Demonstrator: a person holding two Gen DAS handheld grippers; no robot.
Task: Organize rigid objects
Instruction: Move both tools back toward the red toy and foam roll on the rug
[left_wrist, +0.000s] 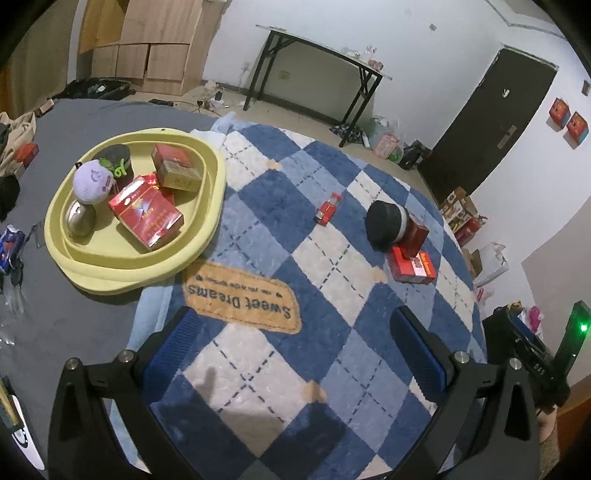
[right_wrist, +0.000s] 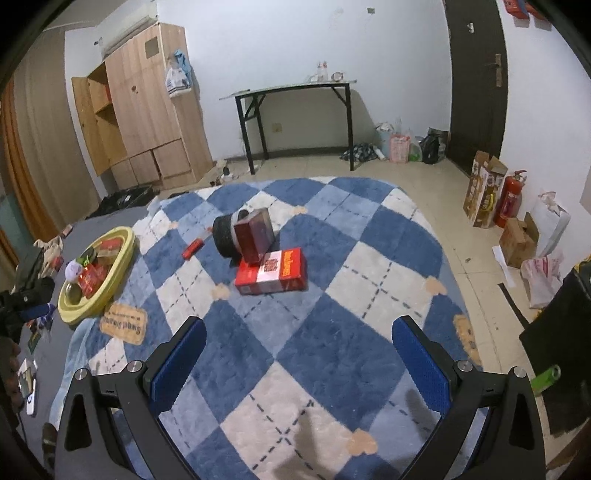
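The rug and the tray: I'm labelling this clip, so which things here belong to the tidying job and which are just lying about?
Part of the job:
- yellow tray, already holding boxes, a plush and a tin
- small red box
- black round container
- dark red box leaning on it
- flat red box

Lying about:
- black folding table
- fire extinguisher
- cardboard boxes

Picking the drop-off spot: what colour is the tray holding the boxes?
Pale yellow tray, clearest in the left wrist view.
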